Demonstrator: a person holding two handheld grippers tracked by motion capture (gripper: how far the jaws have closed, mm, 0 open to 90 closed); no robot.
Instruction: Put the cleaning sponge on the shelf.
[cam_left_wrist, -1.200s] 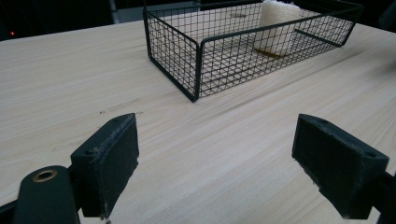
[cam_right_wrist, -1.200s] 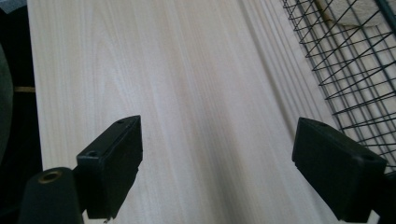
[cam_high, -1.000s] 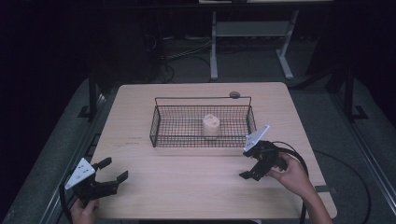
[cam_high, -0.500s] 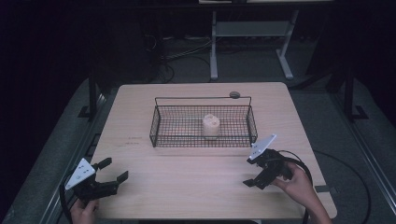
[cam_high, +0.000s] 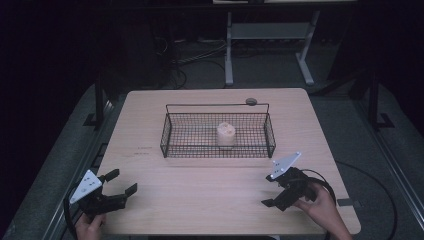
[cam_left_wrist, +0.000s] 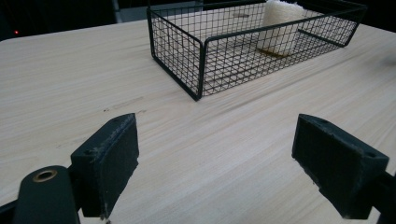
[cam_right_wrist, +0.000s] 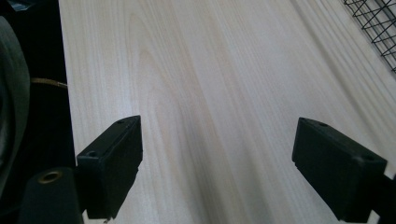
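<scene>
A black wire basket (cam_high: 217, 145) stands in the middle of the pale wooden table (cam_high: 210, 200). Inside it, right of centre, a white cylindrical roll (cam_high: 226, 135) stands upright. My left gripper (cam_high: 122, 181) rests at the table's near left corner, open, with nothing between its fingers. In the left gripper view it (cam_left_wrist: 215, 163) faces the basket (cam_left_wrist: 201, 65) and the roll (cam_left_wrist: 280, 28) from well short of them. My right gripper (cam_high: 270, 191) is open near the front right, held by a hand, empty over bare wood. The right gripper view has it (cam_right_wrist: 217, 168) wide apart, with a basket corner (cam_right_wrist: 376, 23) far off.
A small dark round disc (cam_high: 251, 101) lies on the table behind the basket. The table's edge (cam_right_wrist: 65, 93) runs close beside the right gripper's jaw. A cable (cam_high: 325, 182) loops from the right gripper. A white metal frame (cam_high: 267, 35) stands on the floor beyond.
My right gripper has drawn back from the basket toward the table's near edge and tilted lower. The left gripper has barely shifted.
</scene>
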